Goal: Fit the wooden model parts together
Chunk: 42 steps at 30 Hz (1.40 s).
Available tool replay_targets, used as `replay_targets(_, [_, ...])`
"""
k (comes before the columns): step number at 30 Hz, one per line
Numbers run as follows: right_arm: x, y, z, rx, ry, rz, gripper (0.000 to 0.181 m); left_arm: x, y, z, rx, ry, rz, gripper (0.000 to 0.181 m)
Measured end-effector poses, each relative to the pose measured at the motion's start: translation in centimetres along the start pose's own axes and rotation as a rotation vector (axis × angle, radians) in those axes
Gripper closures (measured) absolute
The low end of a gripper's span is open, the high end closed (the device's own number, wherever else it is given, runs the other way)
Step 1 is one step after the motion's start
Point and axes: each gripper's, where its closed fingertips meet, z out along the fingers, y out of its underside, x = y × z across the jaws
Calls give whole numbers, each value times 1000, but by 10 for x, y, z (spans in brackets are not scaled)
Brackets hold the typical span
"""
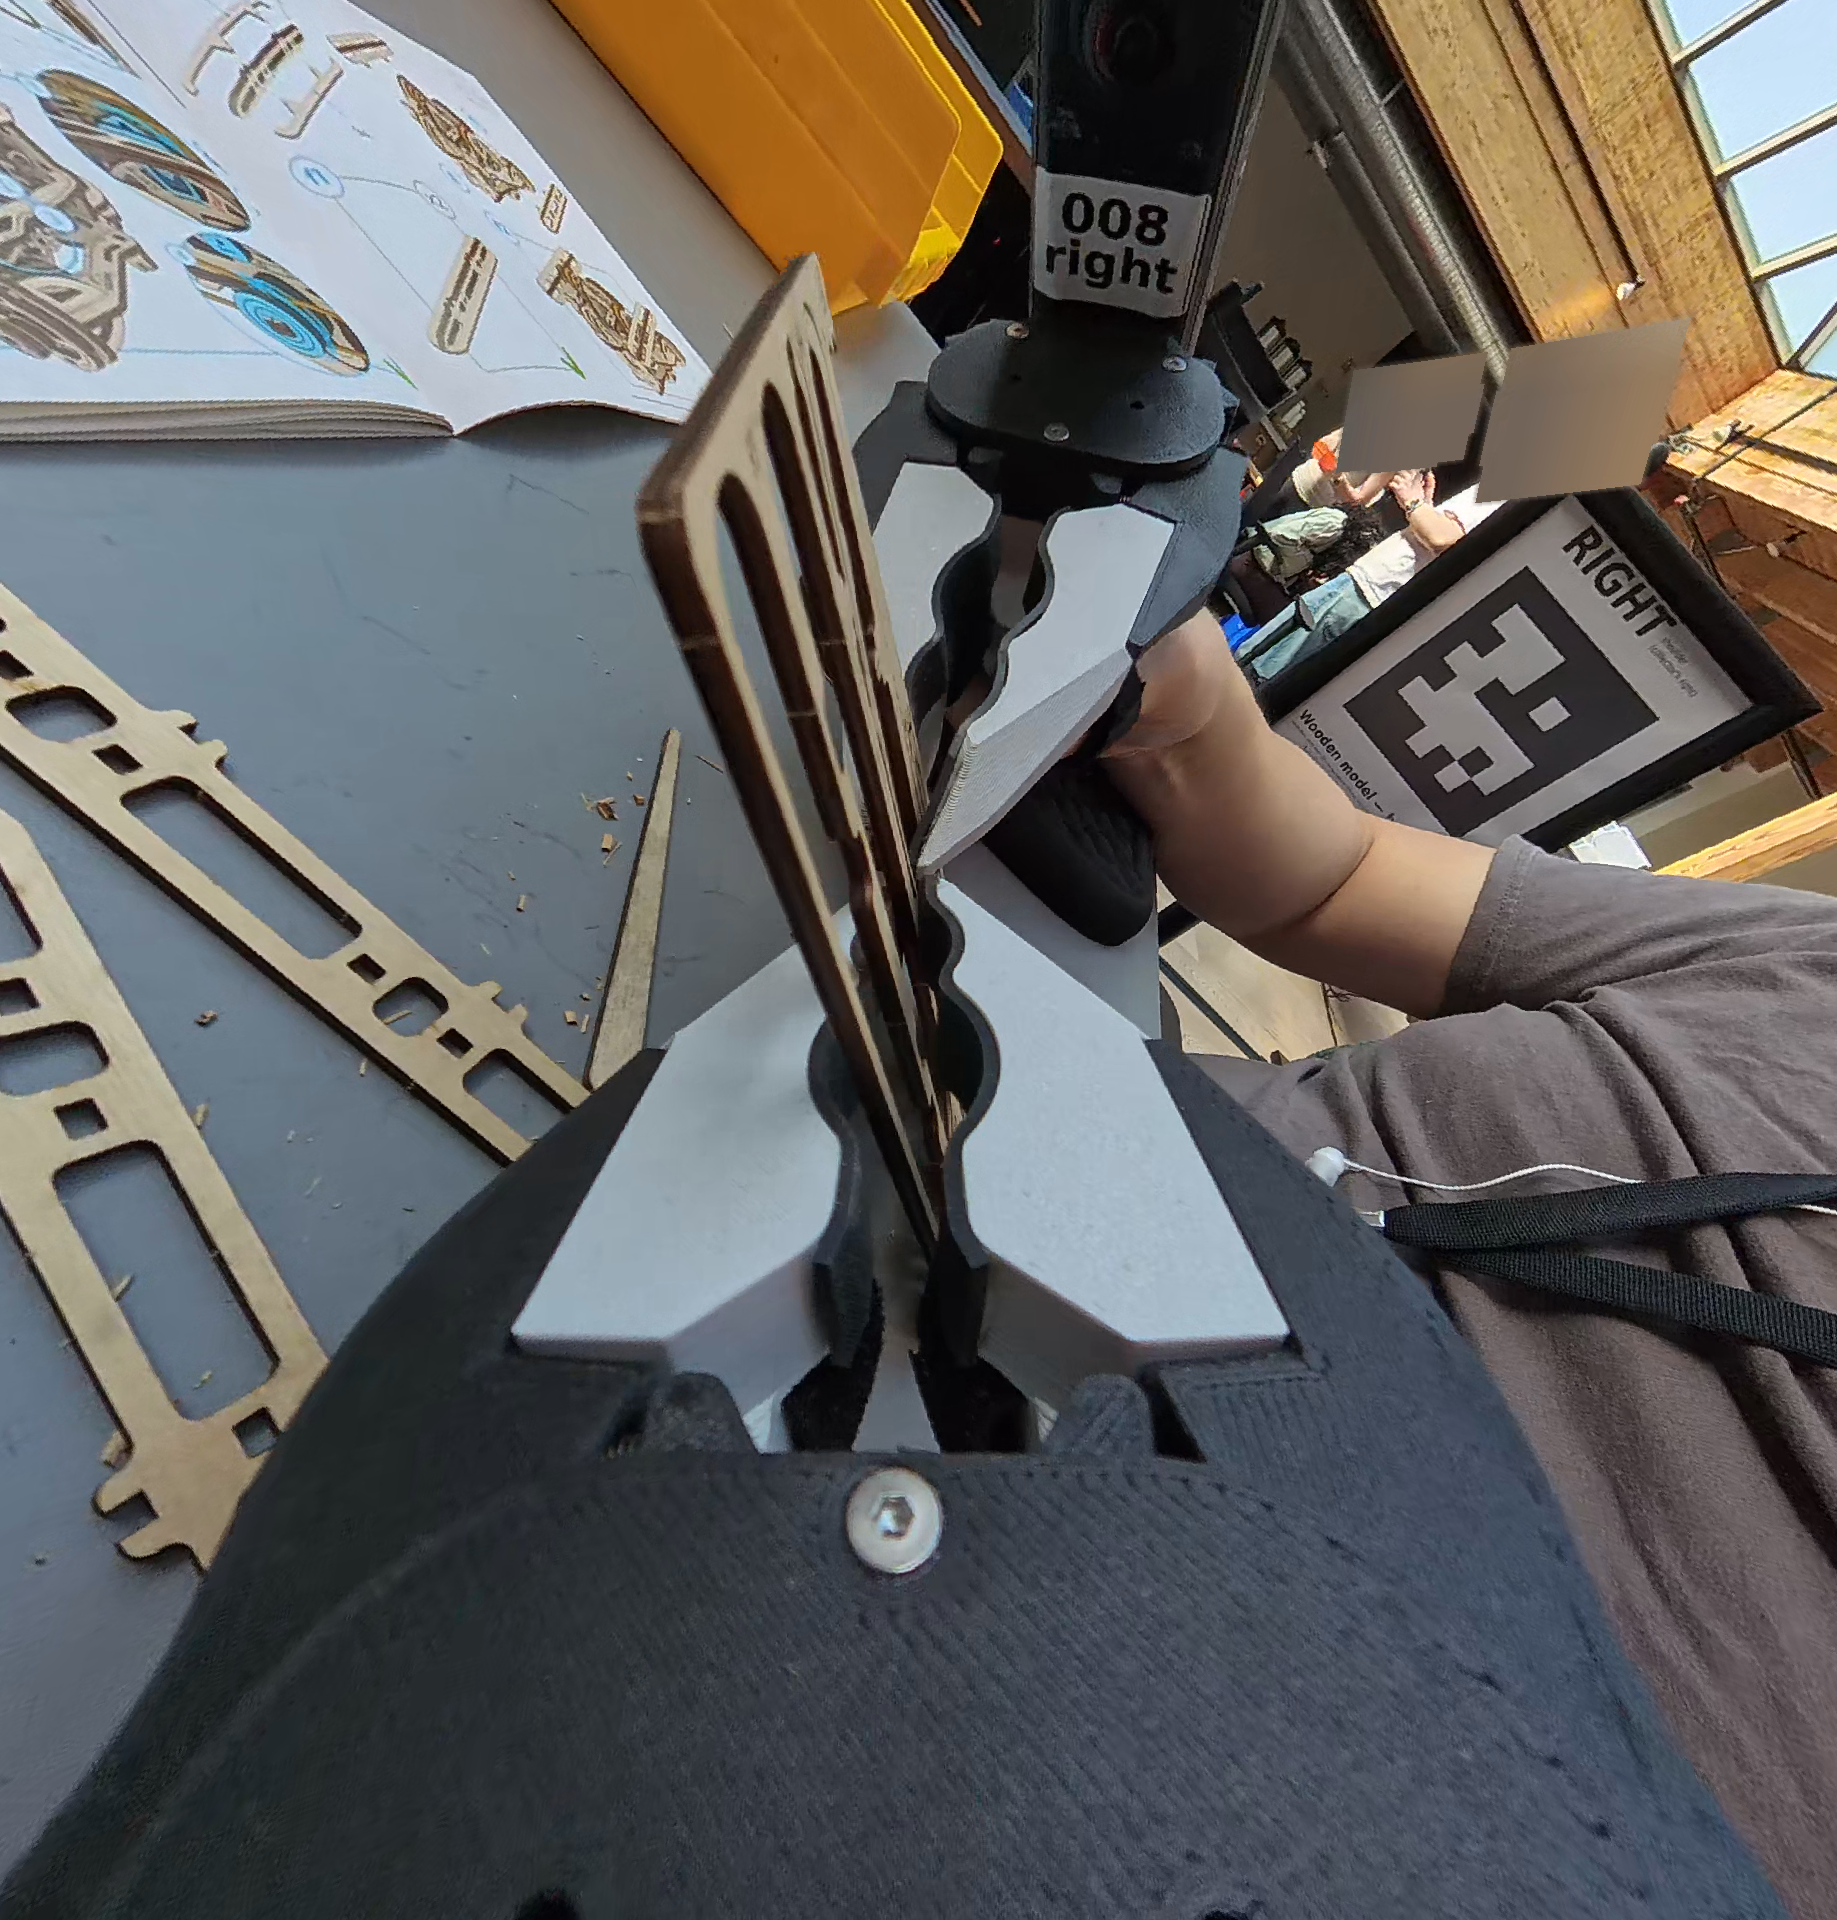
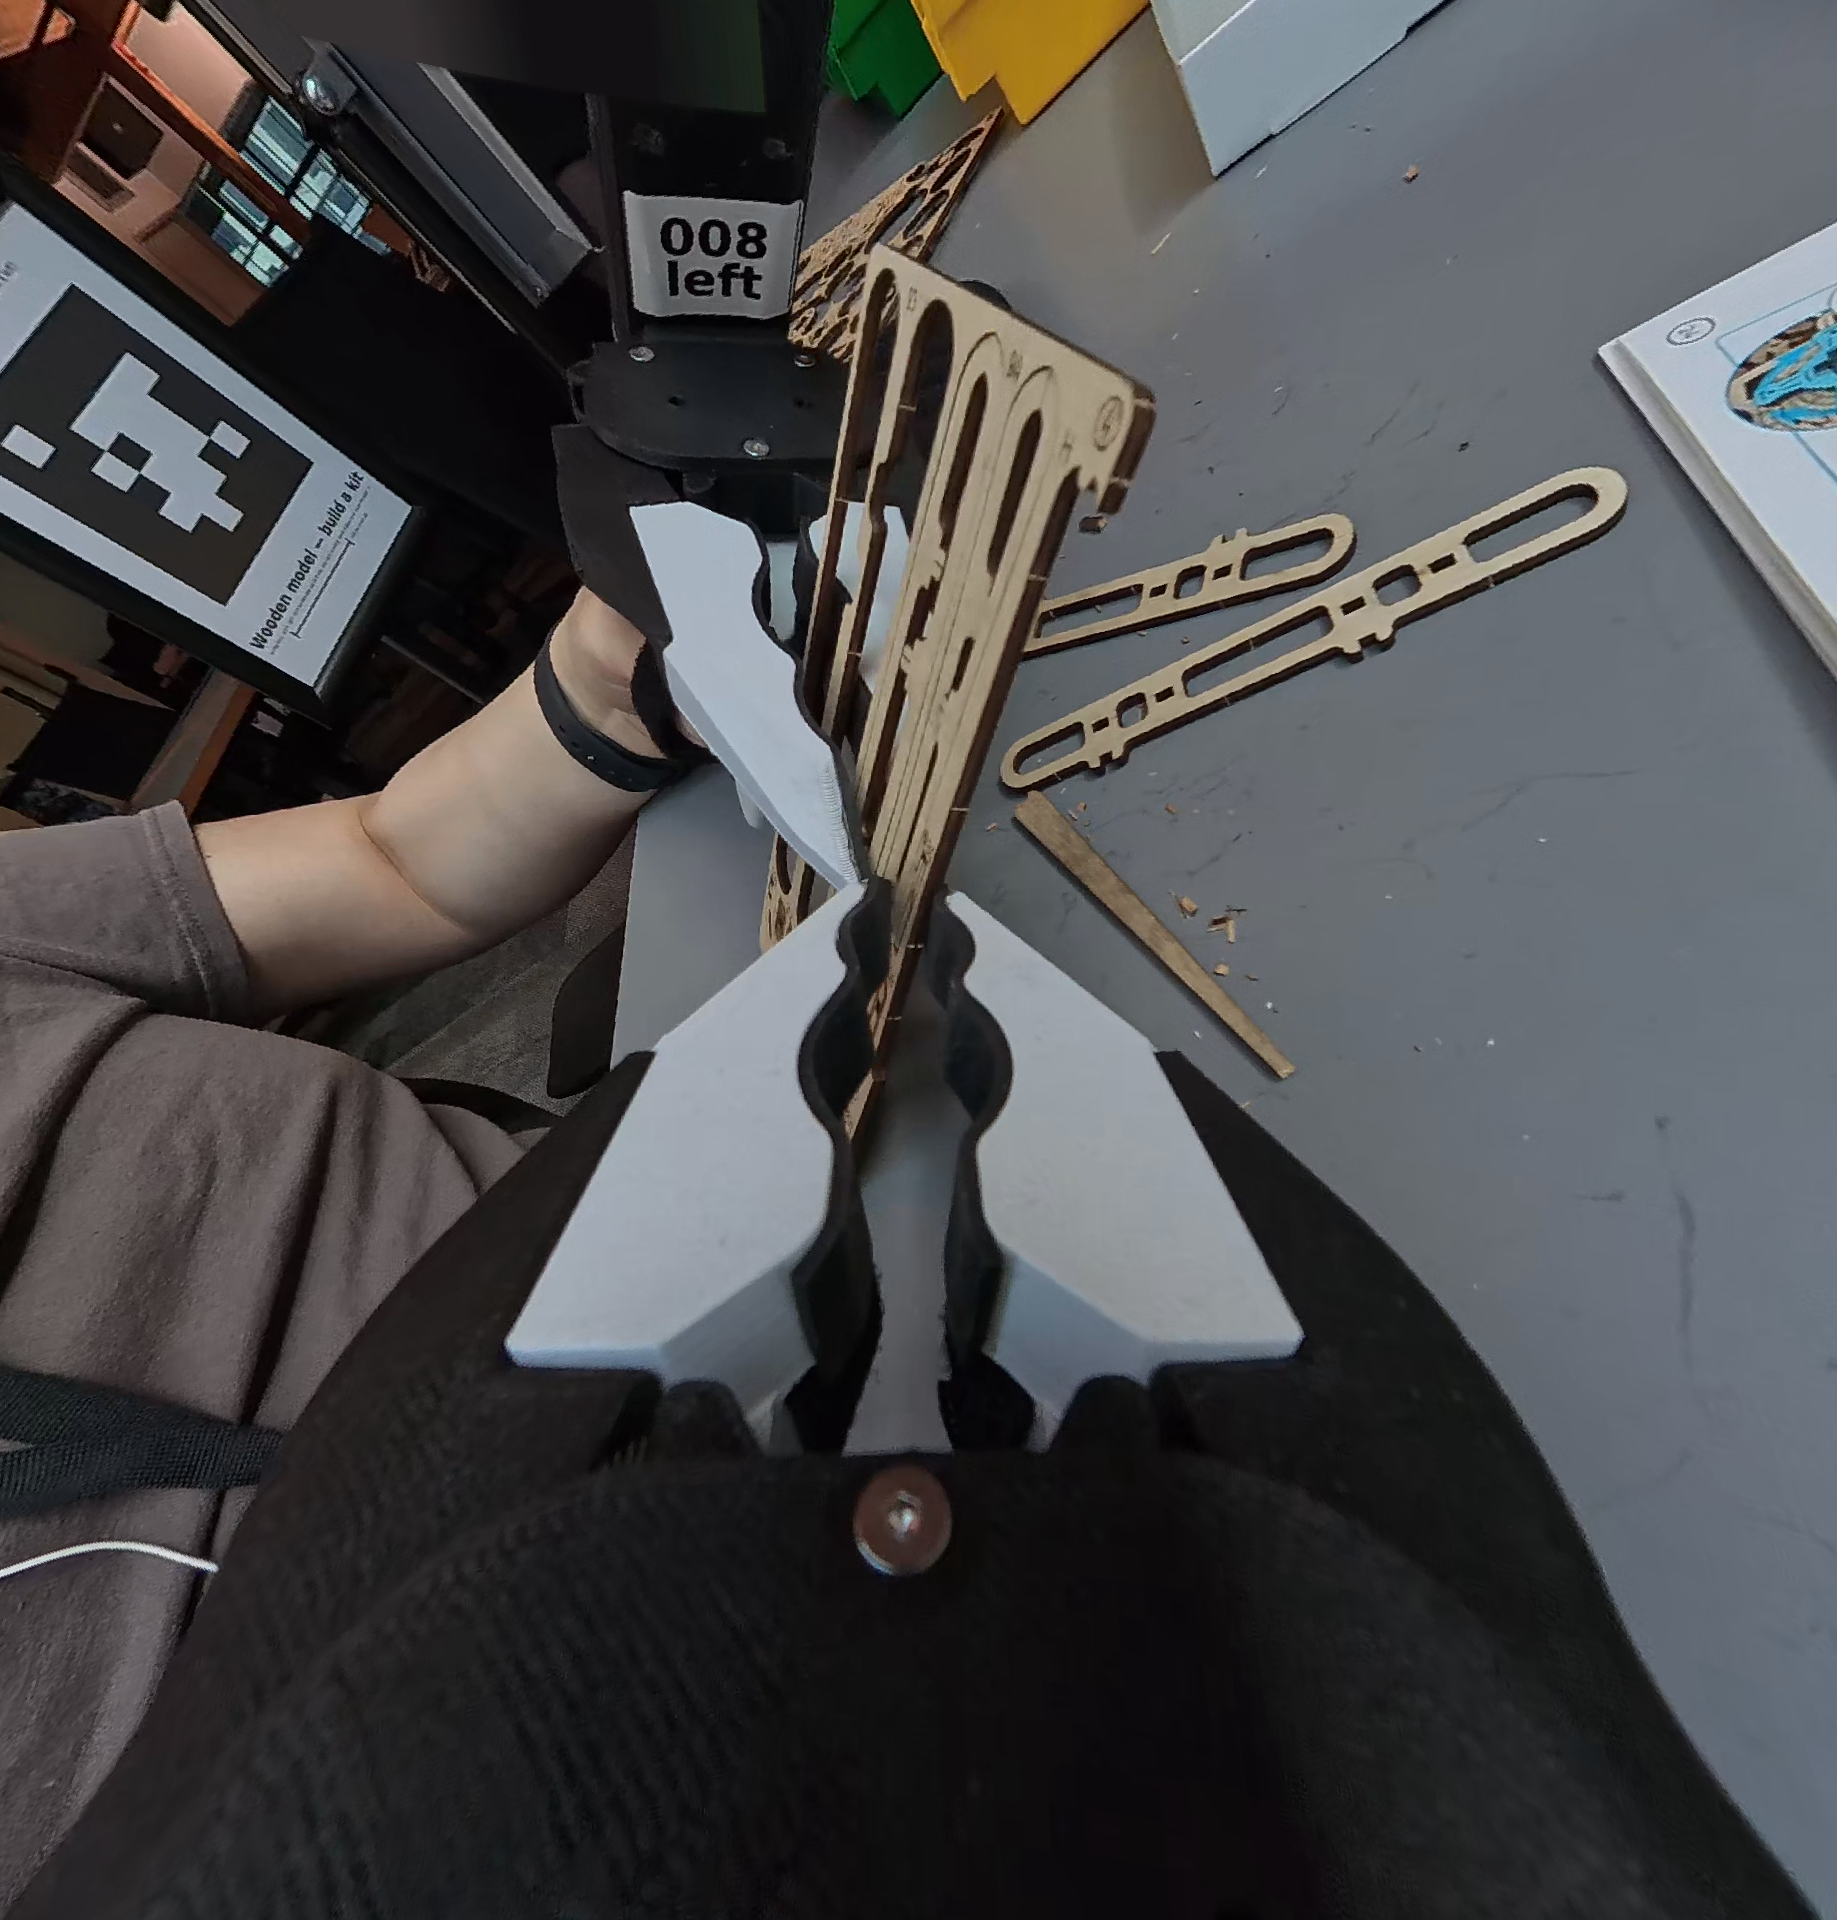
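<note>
A laser-cut wooden sheet [image 1: 779,623] with long slots and parts still in it stands on edge above the table, held between both grippers. My left gripper [image 1: 883,977] is shut on its near edge. My right gripper [image 1: 929,800] comes from above and is shut on the same sheet farther up. In the right wrist view my right gripper [image 2: 909,914] clamps the sheet [image 2: 987,582], and the left gripper [image 2: 857,831] pinches it just beyond. Two loose slotted wooden strips [image 1: 218,831] [image 2: 1309,634] and a thin wooden sliver [image 1: 639,914] [image 2: 1142,925] lie on the grey table.
An open instruction booklet [image 1: 270,208] [image 2: 1776,468] lies on the table. Yellow bins [image 1: 789,125], a green bin [image 2: 883,52] and a white box [image 2: 1278,73] stand at the back. Another cut-out sheet [image 2: 893,208] lies flat. A framed marker sign [image 1: 1516,675] stands off the table edge. My two grippers' fingertips are within a few centimetres of each other.
</note>
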Motion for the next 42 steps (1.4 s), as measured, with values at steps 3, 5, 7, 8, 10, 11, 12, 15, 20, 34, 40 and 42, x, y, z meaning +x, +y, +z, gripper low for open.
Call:
replay_targets(3, [-6, -3, -3, 31, -60, 25, 179, 4, -2, 0, 16, 15, 24, 181])
replay_targets(5, [-7, -6, -4, 45, -75, 31, 178, 5, -4, 0, 24, 39, 9, 181])
replay_targets(7, [-9, -7, -6, 55, -83, 21, 178, 6, -4, 0, 24, 51, 8, 181])
replay_targets(8, [-10, -7, -6, 55, -84, 18, 176, 6, -4, 0, 25, 47, 11, 181])
replay_targets(10, [-10, -7, -5, 48, -86, 21, 172, 5, -5, 0, 26, 44, 7, 181])
replay_targets(11, [-9, -7, -5, 46, -81, 26, 175, 5, -5, 0, 25, 48, 6, 181])
replay_targets(12, [-9, -7, -5, 48, -80, 25, 178, 6, -5, 0, 26, 51, 10, 181])
replay_targets(15, [-9, -7, -5, 45, -97, 42, 179, 6, -4, 0, 26, 37, 25, 181])
replay_targets(20, [-8, -3, -3, 26, -71, 17, 178, 5, -2, 0, 18, 13, 28, 181])
replay_targets(34, [-13, -14, -10, 100, -153, 50, 179, 11, -1, 6, 6, 45, 56, 181])
replay_targets(40, [-14, -23, -15, 156, -173, 71, 181, 14, 1, 9, -8, 66, 53, 181])
replay_targets(42, [-16, -23, -16, 156, -190, 69, 181, 16, 0, 9, -5, 77, 57, 181])
